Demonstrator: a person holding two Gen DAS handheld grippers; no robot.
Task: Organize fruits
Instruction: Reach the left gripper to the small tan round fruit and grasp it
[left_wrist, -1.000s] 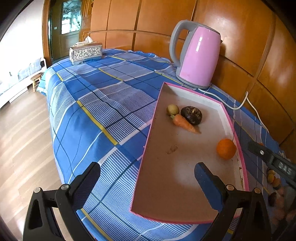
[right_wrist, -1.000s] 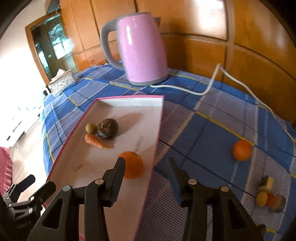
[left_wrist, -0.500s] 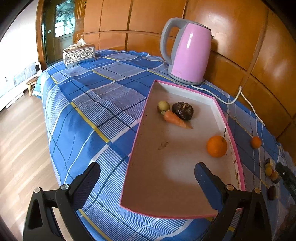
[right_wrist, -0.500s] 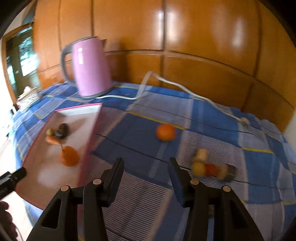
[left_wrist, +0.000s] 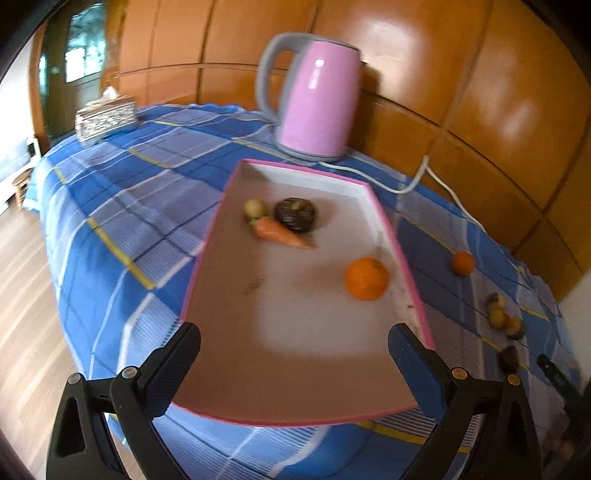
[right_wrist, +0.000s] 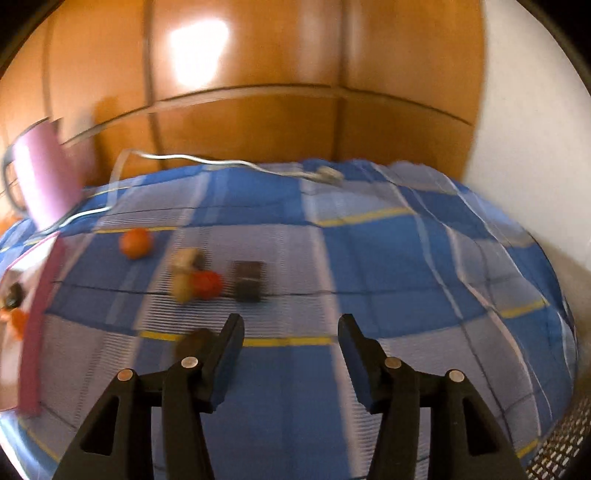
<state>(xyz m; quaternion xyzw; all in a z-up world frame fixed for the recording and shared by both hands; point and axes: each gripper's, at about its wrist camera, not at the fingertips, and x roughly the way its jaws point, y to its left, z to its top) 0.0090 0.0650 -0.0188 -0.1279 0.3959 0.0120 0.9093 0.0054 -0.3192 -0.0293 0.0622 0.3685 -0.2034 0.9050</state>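
My left gripper (left_wrist: 293, 356) hangs open over the near end of the pink-rimmed tray (left_wrist: 400, 254). Inside the tray lie an orange (left_wrist: 366, 278), a carrot (left_wrist: 282, 232) and a dark fruit (left_wrist: 295, 215); behind it stands a pink kettle (left_wrist: 317, 99).

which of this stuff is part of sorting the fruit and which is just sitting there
Part of the job:
- pink tray
- orange in the tray
- carrot
- small orange on the cloth
- blurred cluster of small items

Just lying about:
- pink kettle
- white cord
- tissue box
- checked tablecloth
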